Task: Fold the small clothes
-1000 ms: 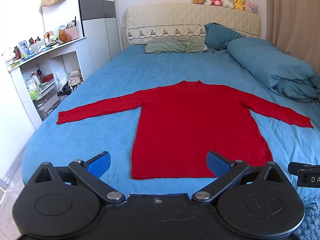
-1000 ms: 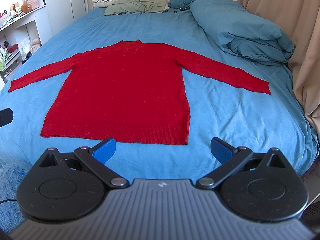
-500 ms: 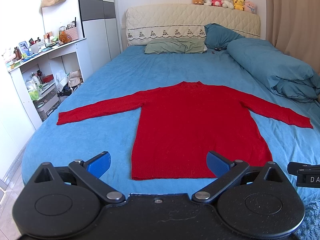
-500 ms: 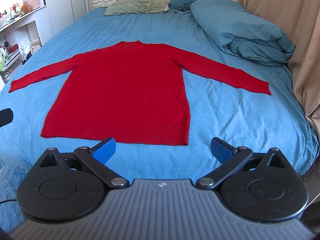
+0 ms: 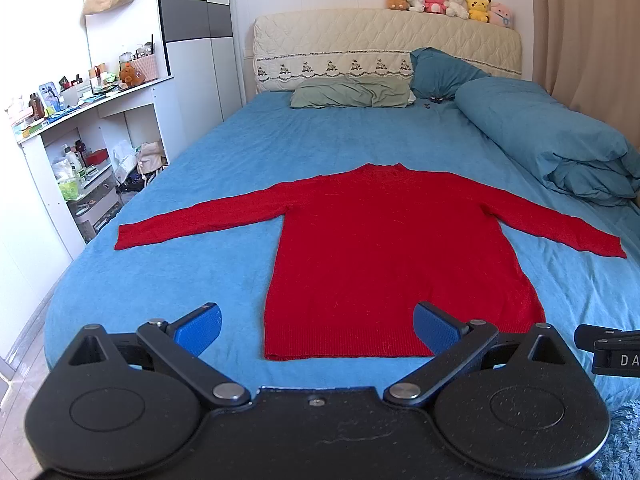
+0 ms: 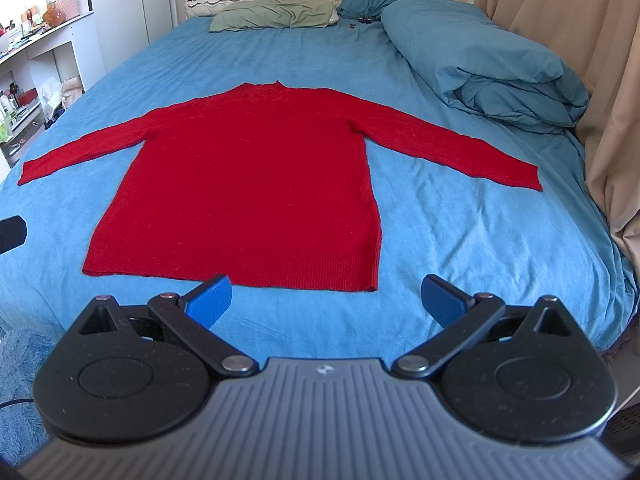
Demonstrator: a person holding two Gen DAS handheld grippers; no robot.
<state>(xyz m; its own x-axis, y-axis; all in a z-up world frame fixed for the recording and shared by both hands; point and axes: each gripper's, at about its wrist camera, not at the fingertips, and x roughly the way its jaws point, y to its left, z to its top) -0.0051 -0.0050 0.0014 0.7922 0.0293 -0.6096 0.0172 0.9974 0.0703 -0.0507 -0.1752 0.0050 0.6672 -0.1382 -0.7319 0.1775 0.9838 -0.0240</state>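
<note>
A red long-sleeved sweater (image 5: 384, 248) lies flat on the blue bed (image 5: 192, 280), sleeves spread to both sides, hem toward me. It also shows in the right wrist view (image 6: 256, 184). My left gripper (image 5: 318, 326) is open and empty, held just short of the hem near its left half. My right gripper (image 6: 326, 298) is open and empty, just short of the hem's right corner. Part of the right gripper (image 5: 608, 348) shows at the right edge of the left wrist view.
A rolled blue duvet (image 6: 492, 60) lies along the bed's right side. Pillows (image 5: 352, 94) rest at the headboard. White shelves with clutter (image 5: 80, 140) stand left of the bed. A beige curtain (image 6: 592, 80) hangs on the right.
</note>
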